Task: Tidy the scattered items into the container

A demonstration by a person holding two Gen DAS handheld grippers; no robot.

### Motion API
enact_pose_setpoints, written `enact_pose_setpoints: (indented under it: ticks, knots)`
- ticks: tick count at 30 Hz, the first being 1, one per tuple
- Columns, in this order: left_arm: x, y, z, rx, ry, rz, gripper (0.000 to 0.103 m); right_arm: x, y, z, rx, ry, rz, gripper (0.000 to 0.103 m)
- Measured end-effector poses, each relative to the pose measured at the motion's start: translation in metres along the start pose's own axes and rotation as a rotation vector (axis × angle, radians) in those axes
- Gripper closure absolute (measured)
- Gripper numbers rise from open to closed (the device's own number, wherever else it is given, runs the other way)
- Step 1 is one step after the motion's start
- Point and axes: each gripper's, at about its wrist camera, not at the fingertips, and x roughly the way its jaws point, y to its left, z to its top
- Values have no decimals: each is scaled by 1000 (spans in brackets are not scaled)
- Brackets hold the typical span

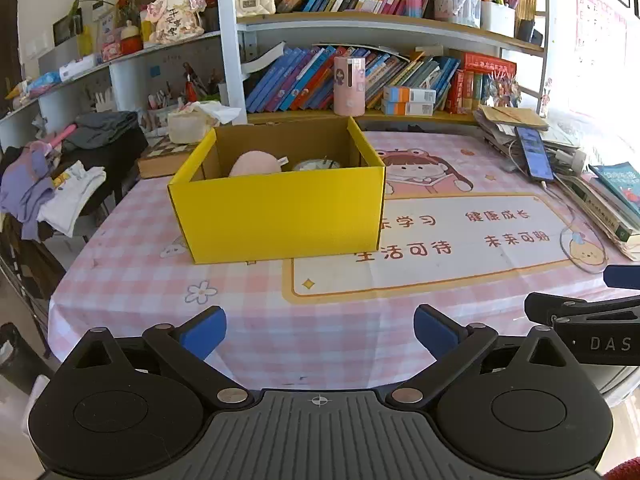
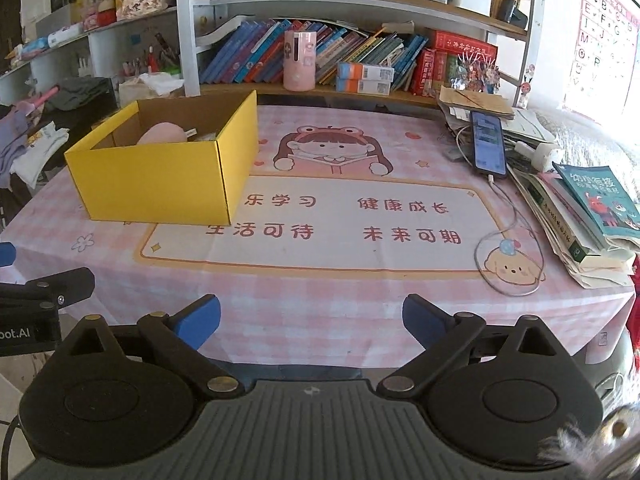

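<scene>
Both the left gripper and right gripper stand wide apart, empty. The yellow box sits well ahead of the fingers, holding a pink pouch, likely soft and light; pinch its middle.

Left gripper and right gripper (side by side) gape wide, holding nothing.

The table is viewed obliquely downward from its near edge by both wrist cameras; the yellow box and bookshelf are shared.
</scene>
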Motion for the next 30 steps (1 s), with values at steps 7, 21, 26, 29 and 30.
enact_pose_setpoints:
  ticks: [7, 21, 26, 29, 30]
  knots:
    - [3, -4, 2, -1, 27, -39, 1, 2, -3, 3, 11, 2, -2, 3]
    - [4, -2, 0, -19, 44, -38, 0, 3, -4, 3, 9, 6, 3, 3]
    - [5, -2, -1, -25, 57, -36, 0, 3, -2, 2, 1, 6, 3, 3]
    - [5, 0, -2, -35, 61, -36, 0, 3, -1, 2, -2, 8, 4, 3]
    - [5, 0, -2, -37, 62, -36, 0, 3, -1, 2, -2, 8, 4, 3]
